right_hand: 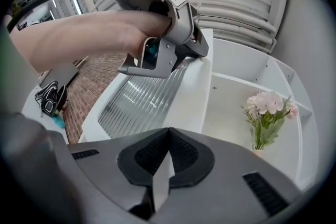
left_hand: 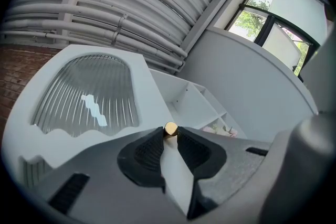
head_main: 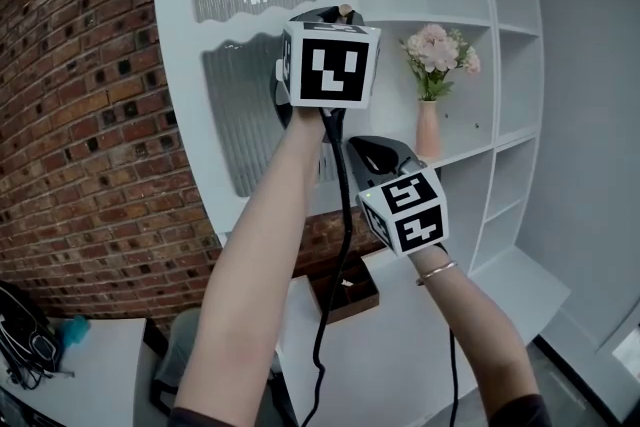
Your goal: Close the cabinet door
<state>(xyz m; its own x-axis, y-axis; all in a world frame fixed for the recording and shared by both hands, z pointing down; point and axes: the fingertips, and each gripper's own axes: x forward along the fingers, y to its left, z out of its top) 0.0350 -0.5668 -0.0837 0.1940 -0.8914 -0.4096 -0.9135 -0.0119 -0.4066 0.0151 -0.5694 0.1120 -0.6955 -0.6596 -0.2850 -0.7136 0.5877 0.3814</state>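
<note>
The white cabinet door (head_main: 250, 115) with ribbed glass panels (left_hand: 86, 94) stands swung open in front of the shelves. A small brass knob (head_main: 345, 11) sits at its free edge. My left gripper (head_main: 338, 17) is raised to that edge, and the knob (left_hand: 170, 129) sits pinched between its fingertips, with the door's white edge running down between the jaws. My right gripper (head_main: 372, 147) is lower, beside the same door edge. In the right gripper view its tips (right_hand: 168, 131) meet, with nothing seen held. The left gripper (right_hand: 181, 34) shows above it on the door (right_hand: 157, 97).
Open white shelves (head_main: 470, 25) behind the door hold a pink vase of flowers (head_main: 430, 115), also in the right gripper view (right_hand: 265, 113). A brick wall (head_main: 80, 135) stands at the left. Below are a white counter (head_main: 400, 345), a brown tray (head_main: 345, 290) and black cables (head_main: 30, 345).
</note>
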